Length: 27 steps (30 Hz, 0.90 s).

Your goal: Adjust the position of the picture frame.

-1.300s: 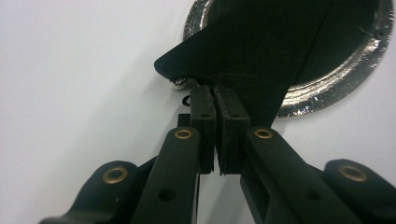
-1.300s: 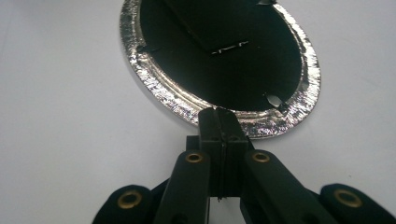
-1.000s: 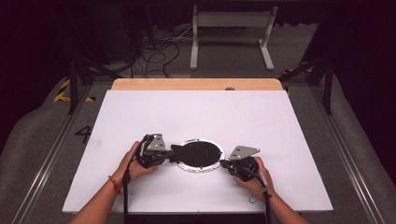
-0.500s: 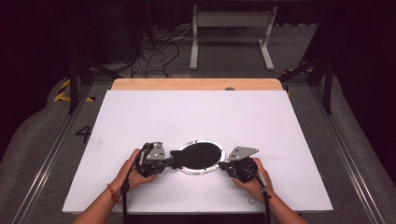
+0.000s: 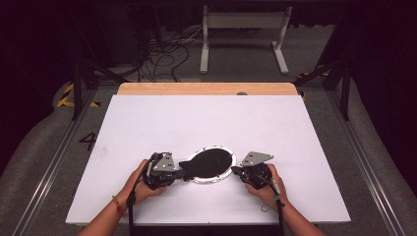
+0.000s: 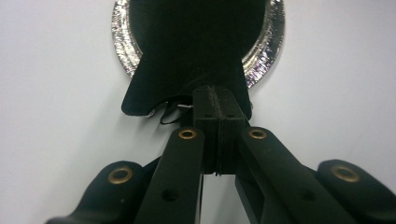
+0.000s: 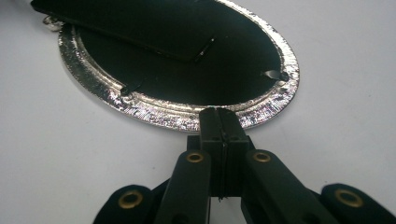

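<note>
1. Since the earlier frame the left gripper (image 5: 183, 171) has drawn nearer the person, dragging the black flap (image 6: 182, 56) a little
2. It is clenched on that flap's edge, which overhangs the silver-rimmed ring (image 5: 210, 164) lying at the near middle of the white table (image 5: 206, 118)
3. The right gripper (image 5: 235, 170) is clenched, its tips at the ring's rim (image 7: 187, 122); whether it pinches foil I cannot tell
4. Step in hand, likely: peeling the flap; next calls for a steady pull while the right anchors
</note>
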Available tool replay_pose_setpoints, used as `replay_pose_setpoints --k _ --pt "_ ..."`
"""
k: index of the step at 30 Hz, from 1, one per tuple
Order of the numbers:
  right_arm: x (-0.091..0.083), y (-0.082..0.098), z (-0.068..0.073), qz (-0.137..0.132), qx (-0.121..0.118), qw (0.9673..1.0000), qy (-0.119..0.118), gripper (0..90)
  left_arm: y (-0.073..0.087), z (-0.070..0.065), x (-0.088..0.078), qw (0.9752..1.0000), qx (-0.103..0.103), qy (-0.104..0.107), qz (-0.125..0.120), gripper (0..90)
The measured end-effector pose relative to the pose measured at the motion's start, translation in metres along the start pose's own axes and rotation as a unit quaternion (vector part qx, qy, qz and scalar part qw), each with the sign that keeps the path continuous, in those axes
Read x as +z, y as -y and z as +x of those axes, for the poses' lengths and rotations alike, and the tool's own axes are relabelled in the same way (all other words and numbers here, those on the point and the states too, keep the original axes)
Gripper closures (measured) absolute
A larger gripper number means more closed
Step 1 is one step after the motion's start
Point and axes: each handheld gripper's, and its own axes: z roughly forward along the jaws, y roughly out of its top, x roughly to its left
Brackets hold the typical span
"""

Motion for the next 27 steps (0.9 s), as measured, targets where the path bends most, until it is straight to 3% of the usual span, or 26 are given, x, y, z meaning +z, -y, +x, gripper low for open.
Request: replay_pose_setpoints --k 13,21,27 --pt "0.009 -0.006 -0.009 -0.003 0.008 0.9995 0.029 90.0 -0.003 -0.013 0.003 0.9999 0.005 0.011 -0.003 89.8" --pt "-0.001 -0.002 -0.002 0.010 0.006 0.9999 -0.006 90.0 -0.007 -0.024 0.008 0.9995 0.020 0.025 -0.004 89.6" --pt "-0.001 -0.001 0.002 0.009 0.006 0.9999 -0.013 90.0 -0.012 -0.032 0.012 0.9991 0.028 0.033 -0.002 89.4"
